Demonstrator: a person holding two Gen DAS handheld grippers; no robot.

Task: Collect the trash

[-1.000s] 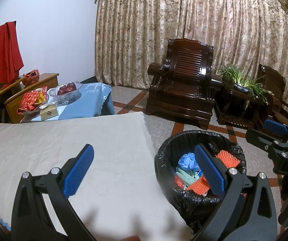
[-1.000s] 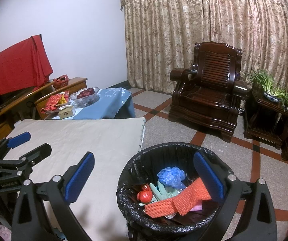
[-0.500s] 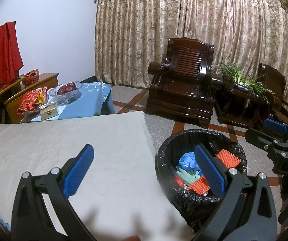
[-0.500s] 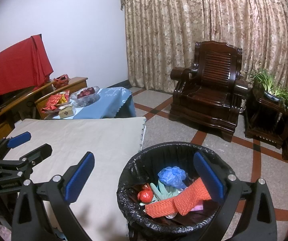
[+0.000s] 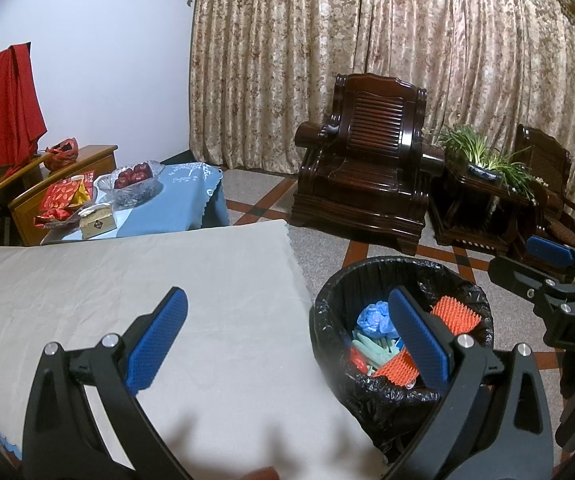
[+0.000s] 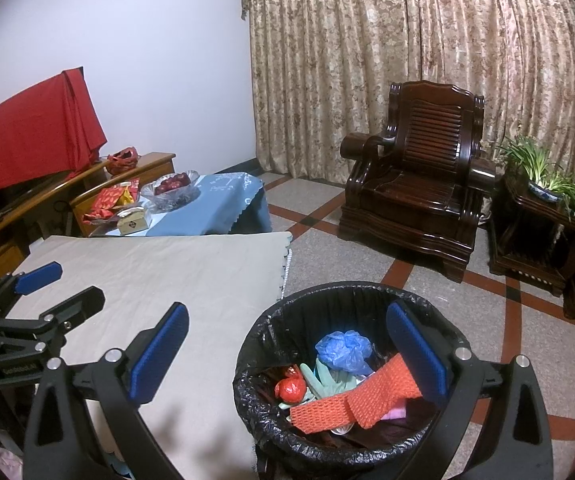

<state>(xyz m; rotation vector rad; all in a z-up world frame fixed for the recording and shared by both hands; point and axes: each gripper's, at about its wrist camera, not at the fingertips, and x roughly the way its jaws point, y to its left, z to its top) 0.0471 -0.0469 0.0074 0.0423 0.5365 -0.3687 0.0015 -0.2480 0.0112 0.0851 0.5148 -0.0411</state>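
A black-lined trash bin (image 6: 271,332) (image 5: 327,304) stands on the floor beside the table's right edge. Inside lie an orange foam net (image 6: 351,400) (image 5: 453,318), a blue plastic bag (image 6: 345,348) (image 5: 375,318), a pale green glove (image 6: 327,380) and a red wrapper (image 6: 290,389). My right gripper (image 6: 287,356) hangs open above the bin's near left rim, nothing between its fingers. My left gripper (image 5: 291,338) is open over the table's right edge, empty. In the left wrist view the right gripper (image 5: 547,268) shows at the right edge; in the right wrist view the left gripper (image 6: 47,292) shows at the left.
A beige cloth covers the table (image 5: 147,280) (image 6: 167,272). Behind it a low table with a blue cloth (image 5: 183,196) carries a glass fruit bowl (image 5: 131,180) and red packets. A dark wooden armchair (image 5: 363,176), a plant stand (image 5: 483,184) and curtains stand further back.
Both views have shifted only very slightly; both grippers stay open and empty, and the bin's contents are unchanged.
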